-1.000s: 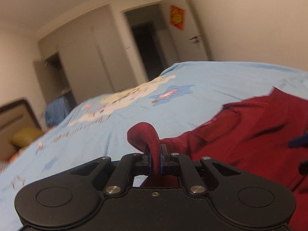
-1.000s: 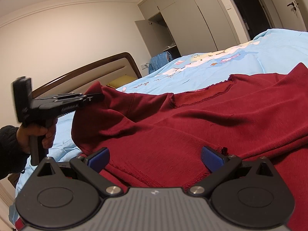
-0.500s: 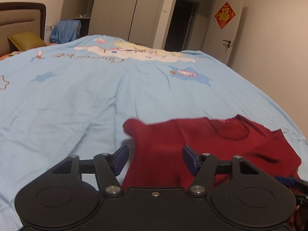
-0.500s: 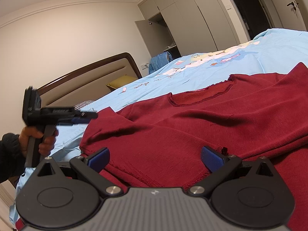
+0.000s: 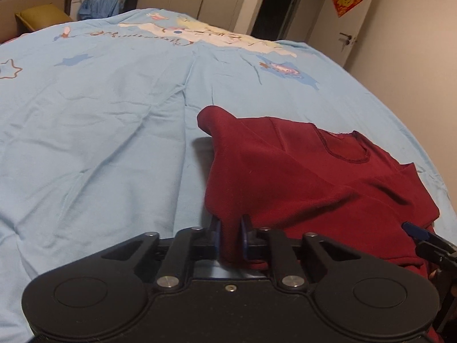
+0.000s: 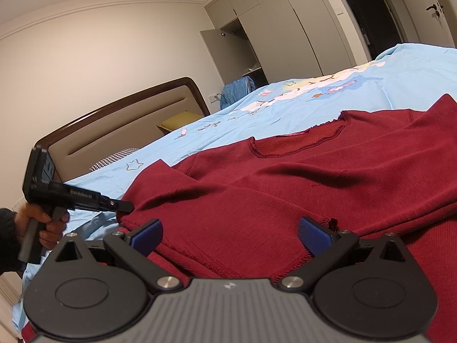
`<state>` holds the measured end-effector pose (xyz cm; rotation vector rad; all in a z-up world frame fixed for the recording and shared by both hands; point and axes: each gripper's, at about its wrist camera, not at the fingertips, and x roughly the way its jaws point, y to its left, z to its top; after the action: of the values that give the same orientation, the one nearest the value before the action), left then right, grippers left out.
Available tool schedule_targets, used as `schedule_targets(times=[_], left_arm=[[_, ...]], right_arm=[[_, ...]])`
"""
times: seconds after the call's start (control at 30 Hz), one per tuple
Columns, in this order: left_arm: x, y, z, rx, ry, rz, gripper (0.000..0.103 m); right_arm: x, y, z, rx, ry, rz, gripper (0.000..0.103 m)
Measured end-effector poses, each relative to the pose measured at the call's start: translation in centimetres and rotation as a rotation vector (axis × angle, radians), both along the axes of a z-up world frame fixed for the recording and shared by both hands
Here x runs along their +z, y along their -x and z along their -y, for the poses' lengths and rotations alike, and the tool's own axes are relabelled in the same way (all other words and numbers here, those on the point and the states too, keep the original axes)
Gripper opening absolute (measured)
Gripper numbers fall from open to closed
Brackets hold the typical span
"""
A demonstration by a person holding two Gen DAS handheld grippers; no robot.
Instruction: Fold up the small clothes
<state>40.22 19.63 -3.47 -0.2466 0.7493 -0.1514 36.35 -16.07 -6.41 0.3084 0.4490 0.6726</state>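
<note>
Red top (image 5: 314, 177) lies on bed (image 5: 100, 114), lower right of left-wrist frame. L gripper (image 5: 230, 235) clamped on its near edge; R gripper (image 6: 230, 235) spread wide, holding nothing. Knit looks soft, light, floppy — prob best pinched at hem/shoulder seams.

A dark red sweater (image 5: 300, 177) lies on a light blue printed bedsheet (image 5: 100, 120), a fold of its near edge pinched between the closed jaws of the left gripper (image 5: 230, 235). The right gripper's blue-padded fingertip (image 5: 412, 229) shows at the sweater's right edge.
</note>
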Motion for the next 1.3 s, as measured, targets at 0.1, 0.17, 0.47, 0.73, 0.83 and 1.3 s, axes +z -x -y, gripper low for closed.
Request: schedule_targets(times=[0.1, 0.17, 0.47, 0.73, 0.83, 1.3], left_arm=[[1.5, 0.2, -0.2, 0.130, 0.081, -0.082, 0.011], [2.3, 0.2, -0.3, 0.186, 0.097, -0.125, 0.011], [1.0, -2.1, -1.0, 0.245, 0.091, -0.268, 0.020], [4.1, -3.4, 0.3, 0.191, 0.017, -0.121, 0.065], [5.1, -5.9, 1.6, 0.151, -0.004, -0.065, 0.068], [1.8, -17.3, 8.7, -0.086, -0.046, -0.100, 0.051]], right_arm=[[0.0, 0.0, 0.0, 0.000, 0.001, 0.000, 0.103], [0.0, 0.0, 0.0, 0.001, 0.000, 0.000, 0.103], [0.0, 0.0, 0.0, 0.002, -0.006, 0.000, 0.103], [0.0, 0.1, 0.1, 0.003, -0.016, 0.000, 0.103], [0.0, 0.2, 0.2, 0.002, -0.010, 0.001, 0.103], [-0.2, 0.0, 0.6, 0.009, -0.044, -0.006, 0.103]])
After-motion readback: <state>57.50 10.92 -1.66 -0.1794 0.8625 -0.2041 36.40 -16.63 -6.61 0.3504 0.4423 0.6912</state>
